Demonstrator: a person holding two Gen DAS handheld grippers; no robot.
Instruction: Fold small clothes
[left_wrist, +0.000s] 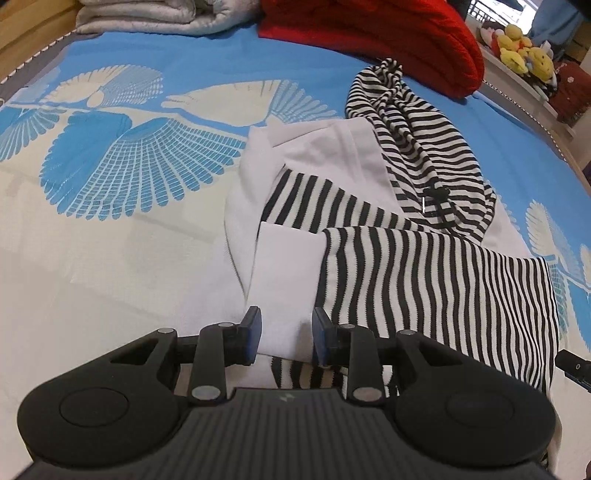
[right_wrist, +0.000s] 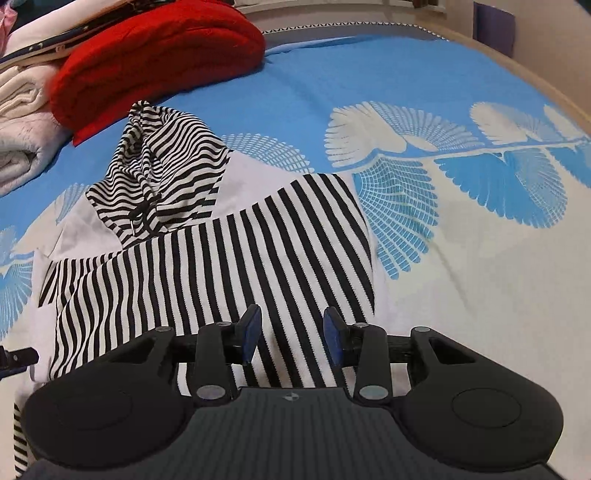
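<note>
Striped black-and-white cloth of the small hooded garment (right_wrist: 229, 258) fills the near part of both views, lying on the bed cover (left_wrist: 122, 236), and its lower edge is hidden under my tools. I see cloth between the pads of the left gripper (left_wrist: 286, 338) and the right gripper (right_wrist: 291, 338), both partly apart; a real grip I cannot tell. Behind it lie a red knit (left_wrist: 373, 33) and folded blankets (left_wrist: 155, 16); plush toys (left_wrist: 524, 50) are blurred at the edge.

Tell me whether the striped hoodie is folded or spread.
Partly folded: the striped hoodie has both sleeves crossed over its white body, hood still out.
</note>
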